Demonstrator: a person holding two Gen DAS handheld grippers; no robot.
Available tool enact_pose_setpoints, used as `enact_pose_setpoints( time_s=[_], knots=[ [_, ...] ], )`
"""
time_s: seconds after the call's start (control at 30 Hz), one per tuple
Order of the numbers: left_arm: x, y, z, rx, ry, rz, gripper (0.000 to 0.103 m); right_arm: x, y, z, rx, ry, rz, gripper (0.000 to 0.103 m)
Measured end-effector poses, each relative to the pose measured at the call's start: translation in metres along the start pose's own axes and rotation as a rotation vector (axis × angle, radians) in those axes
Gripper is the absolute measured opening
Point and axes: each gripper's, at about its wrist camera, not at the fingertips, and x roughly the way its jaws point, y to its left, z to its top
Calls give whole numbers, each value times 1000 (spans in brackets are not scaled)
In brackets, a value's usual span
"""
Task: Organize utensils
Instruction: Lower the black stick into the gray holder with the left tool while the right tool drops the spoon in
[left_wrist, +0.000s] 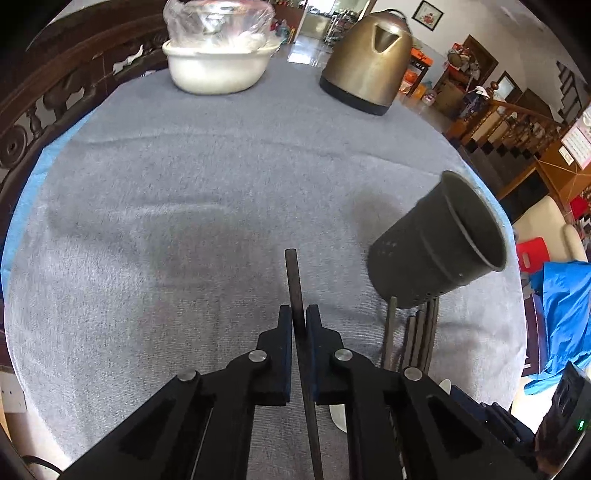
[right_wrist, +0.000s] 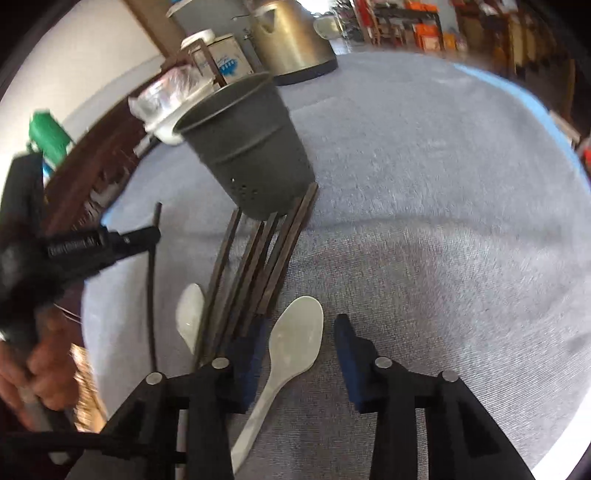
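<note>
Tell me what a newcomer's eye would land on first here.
First the left gripper, shut on a single dark chopstick at centre foreground. Next the grey utensil holder, standing beyond a bundle of chopsticks on the grey cloth. The right gripper hangs open over a white spoon.

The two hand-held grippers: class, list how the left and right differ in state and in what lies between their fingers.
The left hand-held gripper is shut on a dark chopstick; the right hand-held gripper is open and holds nothing.
The left hand-held gripper's chopstick is pinched between its fingers; a white spoon merely lies on the cloth between the right hand-held gripper's fingers.
Both have black arms with dark blue pads.
</note>
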Motion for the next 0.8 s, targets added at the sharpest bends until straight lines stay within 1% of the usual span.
enact_pose_setpoints(
  time_s=[0.07,0.1,0.13,0.17,0.2,0.27,0.3,0.33,0.4,0.47,0.53,0.67,0.7,0.73,0.77,0.8],
  knots=[
    [2,6,1,-15,13,14,8,1,7,0,-32,5,-33,38],
    [2,9,3,-22,15,12,8,1,10,0,-51,6,-48,32],
    [2,12,4,-28,16,6,8,2,13,1,-70,8,-56,22],
    [1,15,5,-33,19,1,8,3,16,1,-105,6,-74,18],
    [1,17,6,-38,24,-3,9,5,19,2,-119,6,-79,10],
    [6,20,9,-51,40,-13,10,4,16,3,-107,4,-44,8],
    [8,23,10,-56,48,-14,13,4,14,4,-95,3,-29,7],
    [9,26,12,-64,58,-15,21,2,10,4,-85,-3,-18,6],
    [13,31,11,-90,77,-20,32,-3,1,3,-75,-24,-22,5],
    [19,36,13,-110,95,-20,32,-7,-6,5,-62,-47,-34,5],
    [25,37,13,-114,104,-18,32,-9,-15,6,-31,-55,-24,4],
    [31,30,19,-88,95,-4,32,-18,-32,12,36,-105,-8,4],
    [34,28,23,-86,94,1,27,-22,-34,14,48,-123,0,4],
    [34,28,24,-84,92,12,18,-27,-37,15,59,-142,9,4],
    [36,27,26,-81,86,23,12,-30,-39,17,65,-160,15,4],
    [35,28,27,-80,77,13,8,-35,-40,19,72,-186,24,4]
  ],
)
